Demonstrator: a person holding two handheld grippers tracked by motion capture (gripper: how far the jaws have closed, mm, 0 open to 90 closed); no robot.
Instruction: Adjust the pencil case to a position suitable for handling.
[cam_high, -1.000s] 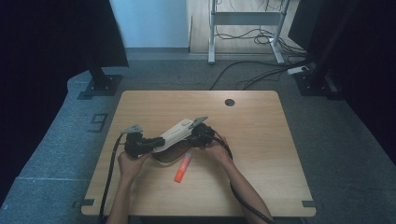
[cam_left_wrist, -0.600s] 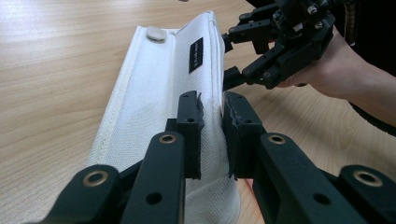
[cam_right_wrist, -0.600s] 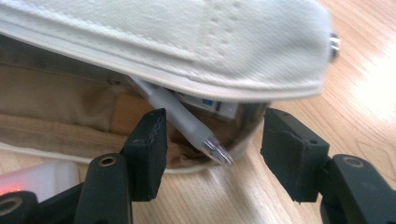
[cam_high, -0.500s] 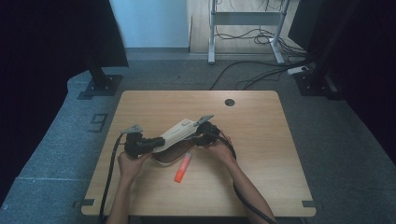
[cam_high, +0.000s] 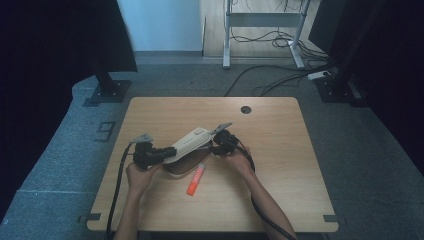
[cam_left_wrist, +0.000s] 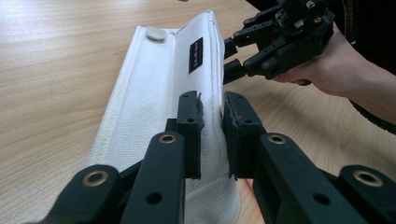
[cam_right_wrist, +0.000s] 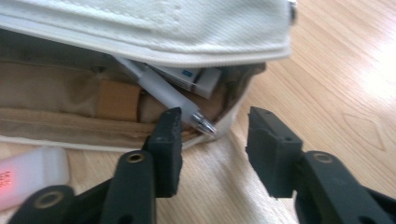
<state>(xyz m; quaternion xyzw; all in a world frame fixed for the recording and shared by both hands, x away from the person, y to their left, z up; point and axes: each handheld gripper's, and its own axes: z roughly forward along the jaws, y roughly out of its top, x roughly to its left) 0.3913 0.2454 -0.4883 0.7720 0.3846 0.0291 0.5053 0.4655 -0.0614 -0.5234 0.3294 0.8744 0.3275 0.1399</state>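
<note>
Near the middle of the pale wooden counter (cam_high: 280, 150) lies a white fabric pencil case (cam_high: 189, 141) with its flap lifted. The left gripper (cam_left_wrist: 212, 135) has its jaws clamped tight on the edge of that flap, pinching the white cloth between the pads and holding it up; a round snap button (cam_left_wrist: 155, 33) and a small black label (cam_left_wrist: 195, 48) show on the flap's surface. In the high view, the left gripper (cam_high: 150, 156) sits at the case's left end and the right gripper (cam_high: 220, 142) at its right end.

Seen along the right gripper (cam_right_wrist: 214, 135), its jaws have just been closing but stand apart, pressing on nothing. Between them, near the left jaw, pokes the tip of a grey pen (cam_right_wrist: 163, 91) that lies inside the open case with its point toward the gripper. Beside the pen rests a small white object with blue print (cam_right_wrist: 196, 76), possibly an eraser, though the blur makes this uncertain. The case's lining (cam_right_wrist: 46, 88) looks tan.

Just in front of the case, on the bare counter, lies an orange highlighter with a pale cap (cam_high: 195, 179), apart from both grippers.
</note>
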